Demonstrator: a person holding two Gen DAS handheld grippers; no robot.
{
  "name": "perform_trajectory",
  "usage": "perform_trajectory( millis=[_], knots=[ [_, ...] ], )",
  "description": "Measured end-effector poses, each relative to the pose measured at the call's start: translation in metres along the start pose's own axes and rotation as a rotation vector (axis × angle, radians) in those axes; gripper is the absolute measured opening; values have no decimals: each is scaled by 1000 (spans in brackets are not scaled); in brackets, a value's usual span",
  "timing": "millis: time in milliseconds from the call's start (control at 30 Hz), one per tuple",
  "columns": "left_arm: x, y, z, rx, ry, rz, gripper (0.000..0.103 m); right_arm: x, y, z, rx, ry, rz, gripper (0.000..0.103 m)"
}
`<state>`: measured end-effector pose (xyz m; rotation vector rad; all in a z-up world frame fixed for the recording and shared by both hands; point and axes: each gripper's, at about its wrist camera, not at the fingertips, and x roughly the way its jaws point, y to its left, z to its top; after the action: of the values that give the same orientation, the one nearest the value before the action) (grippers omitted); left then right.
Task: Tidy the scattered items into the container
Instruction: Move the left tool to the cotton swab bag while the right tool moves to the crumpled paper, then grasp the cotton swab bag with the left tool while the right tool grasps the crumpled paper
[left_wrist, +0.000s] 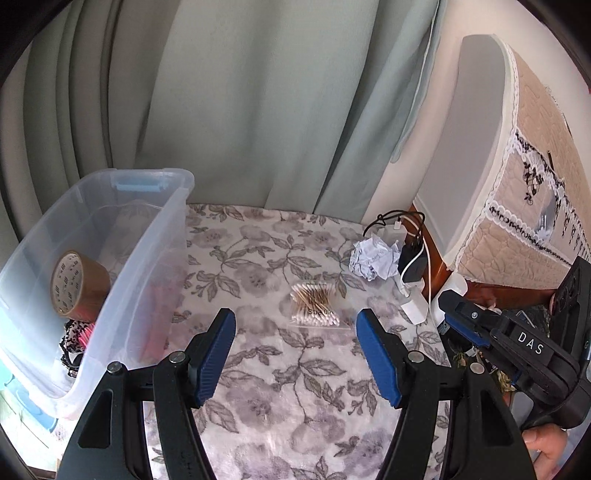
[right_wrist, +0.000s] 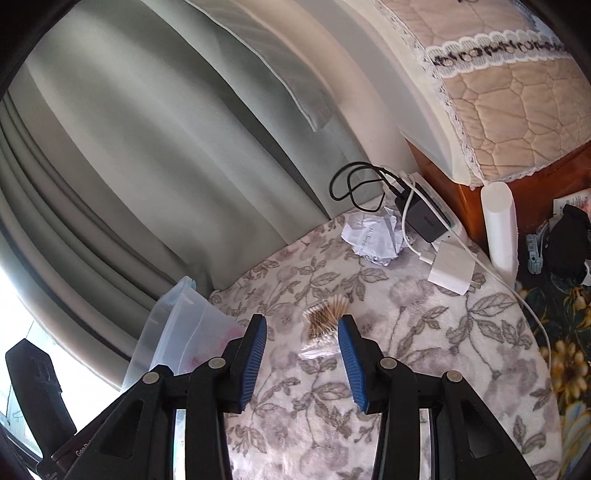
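Note:
A clear bag of cotton swabs (left_wrist: 314, 305) (right_wrist: 325, 322) lies flat on the floral cloth (left_wrist: 280, 373) (right_wrist: 424, 343). Beyond it sits a crumpled paper ball (left_wrist: 373, 259) (right_wrist: 373, 236). The clear plastic bin (left_wrist: 110, 266) (right_wrist: 177, 332) stands at the left, with a brown tape roll (left_wrist: 75, 284) and red and patterned items inside. My left gripper (left_wrist: 295, 328) is open above the cloth, short of the swabs, nothing between its fingers. My right gripper (right_wrist: 302, 332) is open too, the swab bag lying beyond its tips. In the left wrist view it shows at the right edge (left_wrist: 461, 314).
A black charger (left_wrist: 412, 263) (right_wrist: 423, 218), a white charger (left_wrist: 415, 308) (right_wrist: 452, 267) and their cables lie at the cloth's far right corner. A wooden cabinet with a quilted cover (left_wrist: 517, 177) (right_wrist: 498, 85) stands behind them. Curtains (left_wrist: 221, 103) hang along the back. A white cylinder (right_wrist: 500, 229) stands by the cabinet.

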<state>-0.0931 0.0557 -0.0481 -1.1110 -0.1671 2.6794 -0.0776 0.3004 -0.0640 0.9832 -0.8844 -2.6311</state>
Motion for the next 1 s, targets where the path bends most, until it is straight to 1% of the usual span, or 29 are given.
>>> perform_trajectory(
  millis=[133, 233, 400, 500, 600, 767, 800, 933, 1000],
  knots=[
    [26, -7, -2, 12, 37, -15, 69, 13, -12, 1, 7, 13, -23, 43],
    [46, -11, -2, 19, 56, -16, 69, 23, -15, 6, -11, 24, -46, 43],
    [83, -19, 0, 22, 94, -50, 70, 42, -19, 19, -47, 27, -80, 43],
    [105, -25, 2, 38, 110, -68, 72, 54, -21, 29, -73, 30, -100, 43],
    [127, -30, 3, 56, 129, -64, 72, 65, -22, 38, -97, 34, -113, 43],
    [160, -31, 4, 46, 164, -69, 72, 82, -24, 49, -140, 43, -137, 44],
    [167, -31, 4, 49, 170, -65, 72, 85, -24, 51, -147, 45, -140, 46],
    [188, -31, 3, 60, 186, -38, 72, 95, -23, 57, -189, 42, -152, 48],
    [197, -30, 2, 64, 193, -22, 72, 99, -21, 60, -214, 27, -158, 57]
  ],
)
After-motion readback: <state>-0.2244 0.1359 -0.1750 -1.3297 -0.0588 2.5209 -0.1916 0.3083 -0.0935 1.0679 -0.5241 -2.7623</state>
